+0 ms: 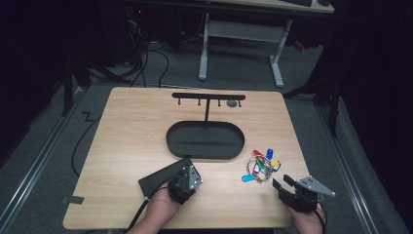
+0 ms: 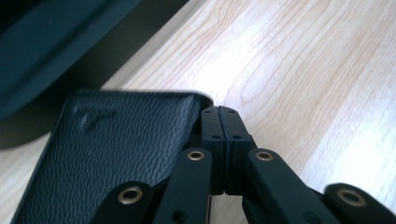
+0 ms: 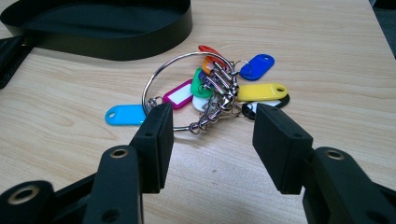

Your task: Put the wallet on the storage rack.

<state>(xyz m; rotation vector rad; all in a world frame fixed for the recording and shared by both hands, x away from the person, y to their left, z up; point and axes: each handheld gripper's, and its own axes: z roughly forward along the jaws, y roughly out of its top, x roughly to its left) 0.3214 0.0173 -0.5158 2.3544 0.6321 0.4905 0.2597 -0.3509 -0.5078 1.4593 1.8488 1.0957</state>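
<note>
Nearest the table's front edge, the right gripper (image 3: 212, 135) rests with jaws apart, just short of a key ring (image 3: 187, 91) of coloured tags. Left of it, the left gripper (image 2: 219, 119) has jaws pressed together, empty, beside a black case (image 2: 112, 158). Beyond lies an oval tray (image 1: 170, 139), then a hook stand (image 1: 208, 96).

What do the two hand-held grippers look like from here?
Both are black. The left hand-held gripper and right hand-held gripper each carry a grey three-cornered plate on top and trail a black cable. Close up, their jaws are flat matte blocks on linked arms with brass-coloured pivot rivets. No sleeves are visible.
</note>
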